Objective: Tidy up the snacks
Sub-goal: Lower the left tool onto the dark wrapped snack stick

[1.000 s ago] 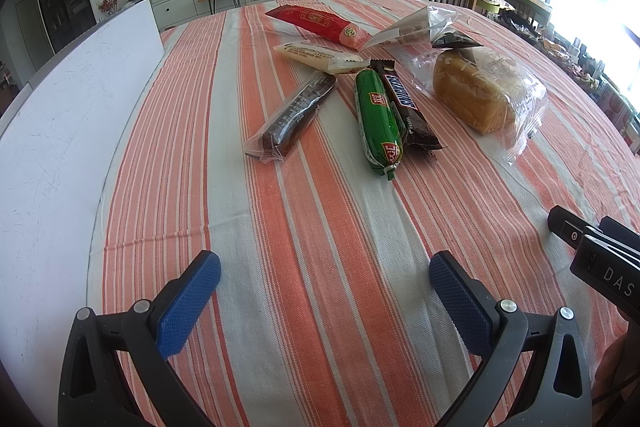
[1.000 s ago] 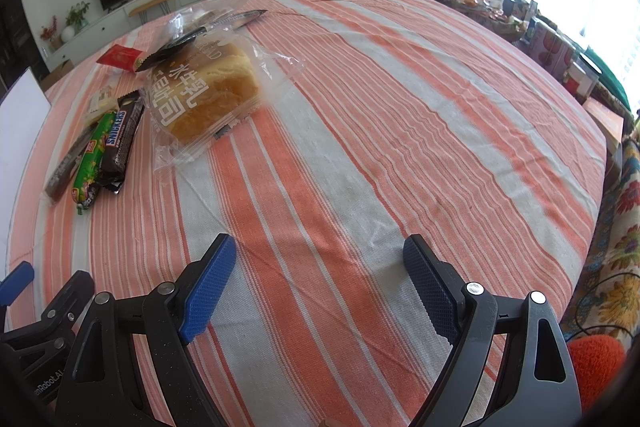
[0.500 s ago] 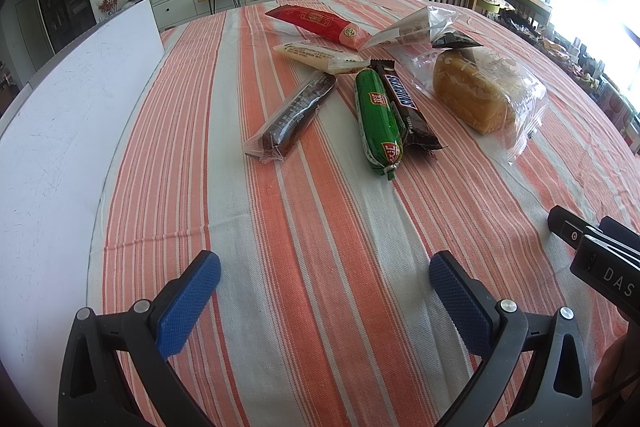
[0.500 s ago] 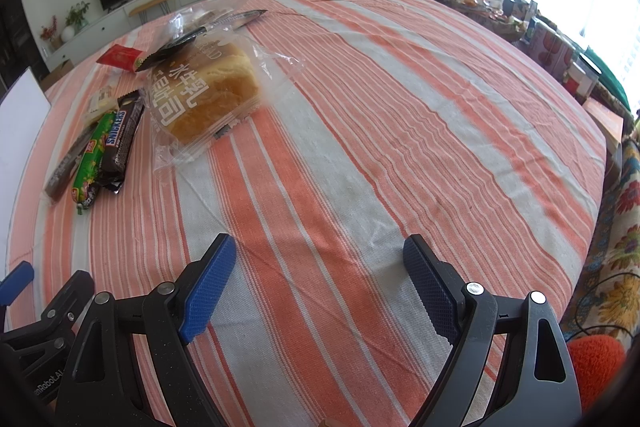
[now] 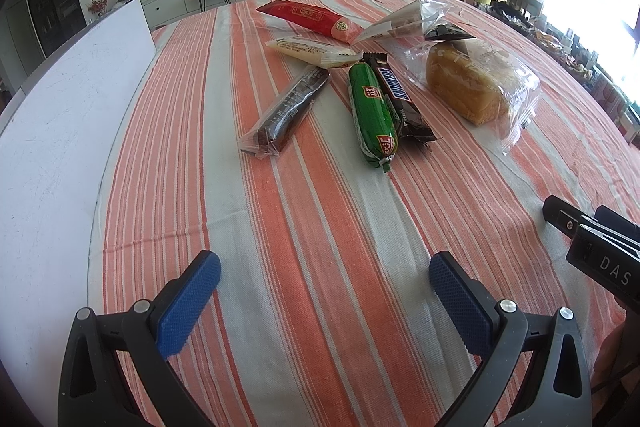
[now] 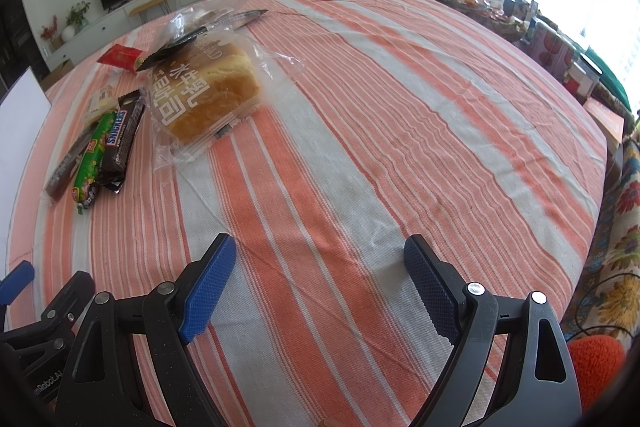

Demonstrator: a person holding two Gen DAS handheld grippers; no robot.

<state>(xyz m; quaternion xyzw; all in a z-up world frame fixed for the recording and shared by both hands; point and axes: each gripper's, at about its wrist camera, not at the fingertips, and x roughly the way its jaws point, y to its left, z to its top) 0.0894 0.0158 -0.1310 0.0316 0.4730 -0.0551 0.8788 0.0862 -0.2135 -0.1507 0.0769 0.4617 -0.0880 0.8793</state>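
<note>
- Snacks unmoved since a second ago: green foil-wrapped sausage stick (image 5: 372, 115) touches brown Snickers bar (image 5: 396, 99), left of clear-bagged bread loaf (image 5: 476, 87).
- Left gripper (image 5: 324, 303) and right gripper (image 6: 320, 283) stay spread, empty, over striped worktop (image 5: 320, 227); sorting not begun.

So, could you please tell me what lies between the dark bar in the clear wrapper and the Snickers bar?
The green sausage-shaped snack lies between the dark bar and the Snickers bar, pressed against the Snickers; the left wrist view shows it best.
</note>
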